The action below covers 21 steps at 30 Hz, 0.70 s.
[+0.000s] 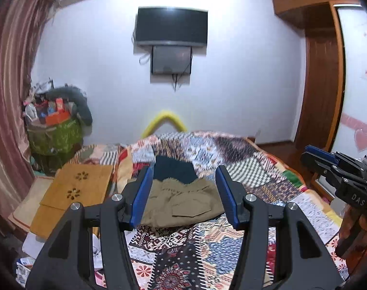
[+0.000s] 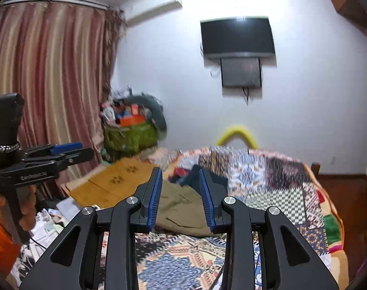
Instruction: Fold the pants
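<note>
Olive-khaki pants (image 1: 183, 200) lie folded in a compact pile on the patchwork quilt (image 1: 244, 164), a flap pocket facing up. A dark teal garment (image 1: 175, 169) lies just beyond them. My left gripper (image 1: 184, 169) hovers above and short of the pile, open, with nothing between its blue pads. My right gripper (image 2: 179, 170) is also raised over the bed with a narrower gap and nothing in it; the pants (image 2: 181, 207) show through that gap. Each gripper appears side-on in the other's view: the right gripper (image 1: 311, 152) and the left gripper (image 2: 72, 149).
A wooden lap board (image 1: 72, 193) lies left of the bed over scattered papers. A green basket (image 1: 55, 135) of clutter stands by the striped curtain (image 1: 7, 84). A TV (image 1: 171, 26) hangs on the far wall, and a wooden door frame (image 1: 321, 84) is at the right.
</note>
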### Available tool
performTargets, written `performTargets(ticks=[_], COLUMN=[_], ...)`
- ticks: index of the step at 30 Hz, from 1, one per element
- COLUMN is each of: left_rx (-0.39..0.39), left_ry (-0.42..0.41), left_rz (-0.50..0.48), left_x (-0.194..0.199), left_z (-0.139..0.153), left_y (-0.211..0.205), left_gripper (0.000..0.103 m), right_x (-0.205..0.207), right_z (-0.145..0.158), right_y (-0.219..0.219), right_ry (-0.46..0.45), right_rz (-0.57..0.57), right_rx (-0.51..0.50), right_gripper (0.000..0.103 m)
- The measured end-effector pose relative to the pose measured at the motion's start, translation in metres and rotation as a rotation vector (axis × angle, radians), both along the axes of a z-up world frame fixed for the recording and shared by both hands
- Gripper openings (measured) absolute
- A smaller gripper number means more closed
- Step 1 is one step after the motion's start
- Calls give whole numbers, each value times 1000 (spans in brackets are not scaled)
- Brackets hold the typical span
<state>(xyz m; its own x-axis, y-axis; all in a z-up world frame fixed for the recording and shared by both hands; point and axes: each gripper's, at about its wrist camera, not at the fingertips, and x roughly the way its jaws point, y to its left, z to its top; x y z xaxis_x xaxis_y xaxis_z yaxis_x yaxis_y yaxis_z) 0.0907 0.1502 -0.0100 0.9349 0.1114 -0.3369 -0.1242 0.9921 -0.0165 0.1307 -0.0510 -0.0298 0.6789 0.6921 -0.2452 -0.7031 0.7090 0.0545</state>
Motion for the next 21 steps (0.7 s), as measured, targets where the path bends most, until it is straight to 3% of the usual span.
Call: performTargets(ticks=[4, 6, 10, 12, 14, 16, 21], left_rx=[11, 13, 0, -9, -5, 0, -10], left_ry=[-66, -90, -108, -109, -112, -118, -120], left_rz=[10, 24, 31, 33, 36, 43, 47], left_x=[-34, -49, -68, -74, -77, -81, -86], left_z=[8, 10, 10, 9, 7, 7, 6], left_y=[-18, -23, -29, -29, -30, -31, -32], left_gripper=[61, 71, 91, 94, 98, 101, 102], right_x=[-33, -42, -54, -56, -59, -60, -66], right_z=[7, 8, 8, 8, 8, 9, 9], right_y=[-9, -12, -19, -19, -19, -20, -24], right_ry=[-43, -50, -57, -59, -68, -71, -74], right_rz=[0, -6, -38, -51, -70, -86, -102], right_rx=[43, 57, 81, 79, 72, 74, 81], right_gripper=[31, 50, 71, 86, 91, 103, 103])
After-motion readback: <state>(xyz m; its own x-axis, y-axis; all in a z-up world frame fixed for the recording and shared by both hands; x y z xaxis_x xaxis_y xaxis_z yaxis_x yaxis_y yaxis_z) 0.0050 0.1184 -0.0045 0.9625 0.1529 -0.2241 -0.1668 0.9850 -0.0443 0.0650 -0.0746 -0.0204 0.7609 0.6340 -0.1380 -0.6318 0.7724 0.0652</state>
